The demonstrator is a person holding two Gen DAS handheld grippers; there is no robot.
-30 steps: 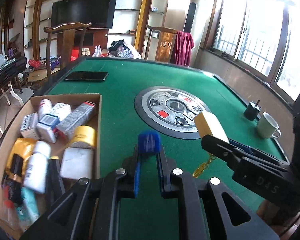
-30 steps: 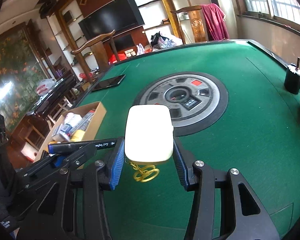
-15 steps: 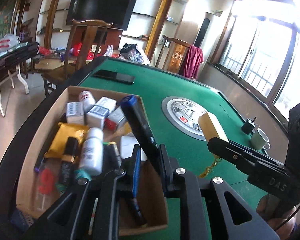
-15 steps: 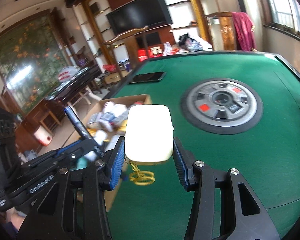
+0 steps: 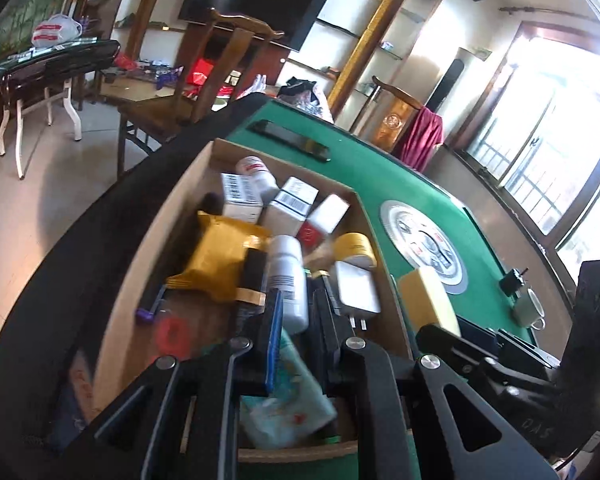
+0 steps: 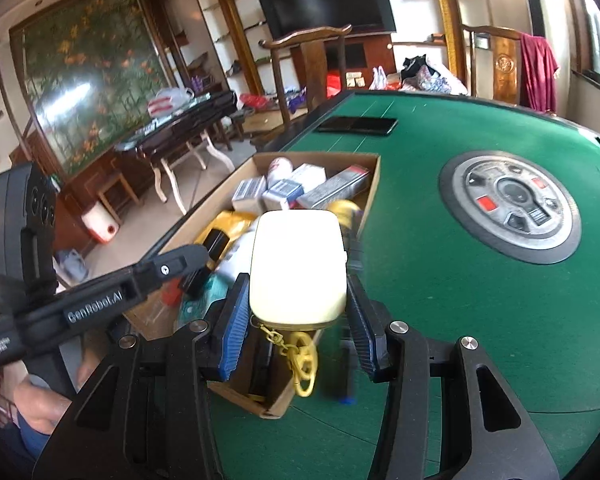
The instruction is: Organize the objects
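Both grippers were over at the box point(image 5: 172, 216) end of the green bench point(image 5: 380, 176). The right gripper point(image 6: 296, 284) had its jaws clamped on a pale case point(image 6: 298, 256), one blue pad on each side, and a yellow chain point(image 6: 300, 360) dangled from the case's near end. In the right wrist view the case hung over the near part of the box. From the left wrist view the case point(image 5: 428, 300) sat just past the box's right wall, so it was up in the air and not inside yet.

The left gripper point(image 5: 298, 300) was pointed down into the box with its jaws squeezed to a narrow slot. Whether anything was pinched in there, no way to tell, since only the box contents showed through the slot. A hand point(image 6: 40, 400) held that gripper's handle.

The box was pretty stuffed:
- a yellow packet point(image 5: 220, 256)
- a white bottle point(image 5: 286, 272)
- a charger point(image 5: 358, 292)
- a tape roll point(image 5: 354, 246)
- some cartons point(image 5: 240, 196) at the far end
- a teal pack point(image 5: 296, 392) nearest the camera

A blurry dark stick point(image 6: 344, 380) with a blue end showed on the bench just beside the box's near corner. A phone point(image 5: 290, 140) lay beyond the box, and a mug point(image 5: 528, 308) sat well off to the right.
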